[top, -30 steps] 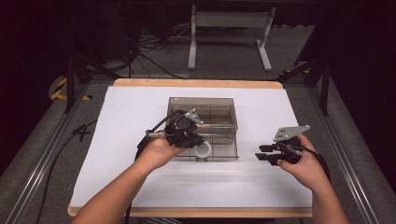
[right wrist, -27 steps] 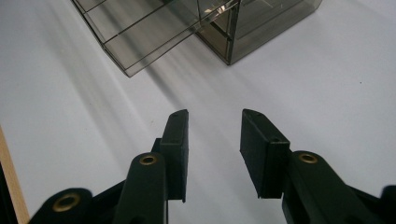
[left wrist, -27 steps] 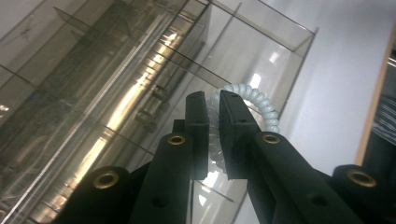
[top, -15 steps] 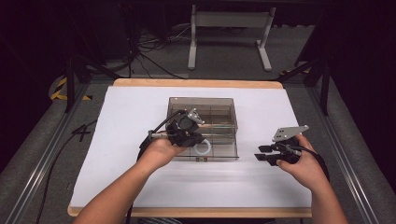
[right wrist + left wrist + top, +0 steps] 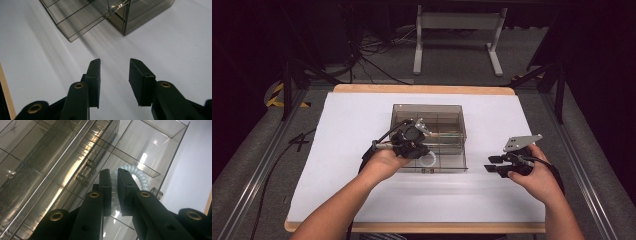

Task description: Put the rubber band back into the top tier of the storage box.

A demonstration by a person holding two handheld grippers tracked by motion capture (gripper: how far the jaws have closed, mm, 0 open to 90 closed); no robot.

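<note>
A smoky clear compartment box [image 5: 447, 111] stands in the middle of the white table. My left gripper [image 5: 424, 154] reaches into its near front compartment, shut on a white coiled ring [image 5: 431, 161]. In the left gripper view the two black jaws [image 5: 113, 173] pinch the coiled ring [image 5: 140, 178], whose loop sticks out beyond them over the box's dividers [image 5: 135, 162]. To the right of the box my right gripper [image 5: 490, 165] rests low over the table, held by a hand. Its jaws [image 5: 115, 62] stand open with nothing between them, pointing at the box's corner [image 5: 126, 23].
The white sheet [image 5: 352, 125] covers a wooden board with edges at the front and back. Metal rails [image 5: 259, 165] run along both sides. A white metal stand [image 5: 457, 30] and cables [image 5: 372, 55] lie on the floor beyond the table.
</note>
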